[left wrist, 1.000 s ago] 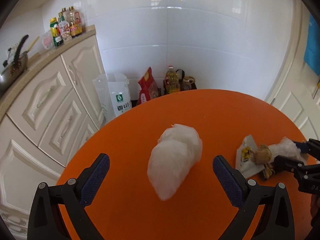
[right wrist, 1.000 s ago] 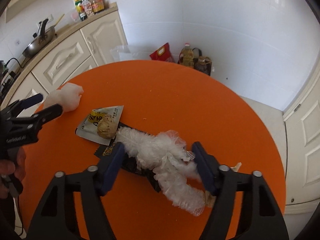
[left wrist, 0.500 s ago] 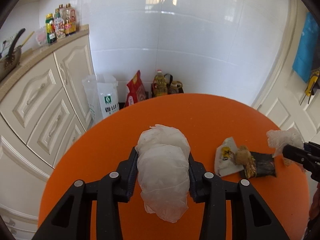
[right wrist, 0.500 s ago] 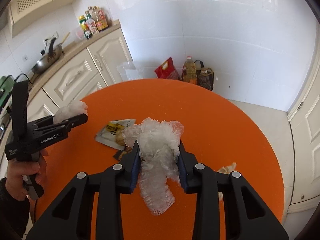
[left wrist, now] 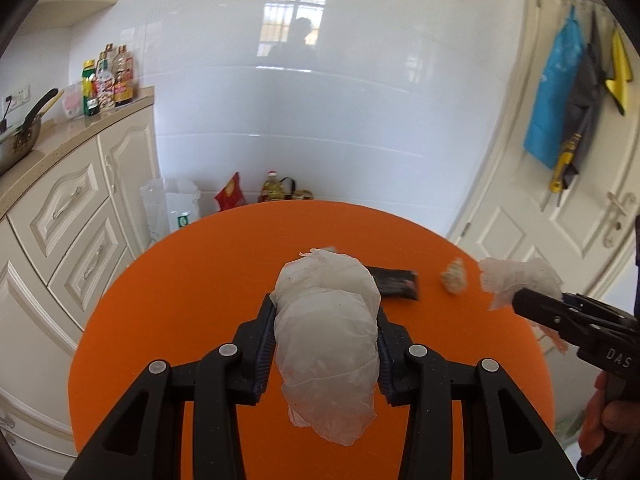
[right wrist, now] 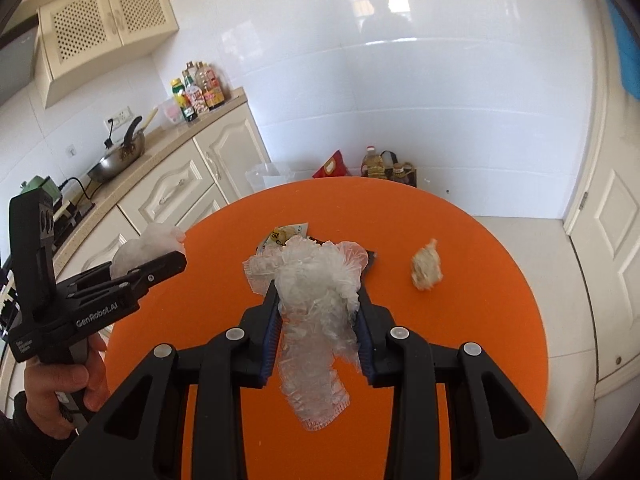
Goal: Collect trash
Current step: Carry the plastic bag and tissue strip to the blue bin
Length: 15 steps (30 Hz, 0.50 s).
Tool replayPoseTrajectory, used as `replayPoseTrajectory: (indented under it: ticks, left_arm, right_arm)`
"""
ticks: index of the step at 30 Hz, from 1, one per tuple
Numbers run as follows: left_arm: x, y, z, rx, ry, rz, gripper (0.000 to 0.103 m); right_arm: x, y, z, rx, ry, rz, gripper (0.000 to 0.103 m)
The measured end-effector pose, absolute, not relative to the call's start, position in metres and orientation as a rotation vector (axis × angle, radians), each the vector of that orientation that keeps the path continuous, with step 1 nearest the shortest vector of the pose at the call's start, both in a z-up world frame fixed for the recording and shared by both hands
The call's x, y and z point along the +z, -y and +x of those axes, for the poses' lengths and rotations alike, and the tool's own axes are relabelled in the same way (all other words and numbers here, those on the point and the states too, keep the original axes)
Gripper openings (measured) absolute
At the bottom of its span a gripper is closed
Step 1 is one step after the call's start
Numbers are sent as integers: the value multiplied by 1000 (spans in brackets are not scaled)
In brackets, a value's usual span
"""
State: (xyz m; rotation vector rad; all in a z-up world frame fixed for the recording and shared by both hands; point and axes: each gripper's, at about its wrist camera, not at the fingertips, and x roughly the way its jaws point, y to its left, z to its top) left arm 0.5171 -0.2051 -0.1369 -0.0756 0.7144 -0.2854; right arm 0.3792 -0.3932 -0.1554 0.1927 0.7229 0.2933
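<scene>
I have the left gripper (left wrist: 326,344) clamped on a white crumpled bag (left wrist: 326,336) and the right gripper (right wrist: 316,330) clamped on a wad of clear crinkled plastic (right wrist: 316,300), both lifted clear above the orange table (left wrist: 200,300), so I judge the pickup step done and the carry-off in hand. Left on the table ahead of my right fingers are a black wrapper (left wrist: 394,284) and a yellow-printed packet (right wrist: 286,234), with a brownish crumpled lump (right wrist: 426,266) off to the right of them (no bin shows in either view). Next I need to find the bin, release both loads there, then return for those three.
</scene>
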Motion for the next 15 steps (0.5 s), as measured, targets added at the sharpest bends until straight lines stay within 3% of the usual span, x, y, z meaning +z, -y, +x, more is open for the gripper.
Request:
replayPoseTrajectory:
  ticks: [11,15]
  left_arm:
    - [-104,247,468,-407,-622,-5,38]
    - [-92,232,389,-459,-588,20,38]
  right_arm:
    - [-129,455,284,149,-618,257,33]
    - [-124,483,252,94,-585,290,33]
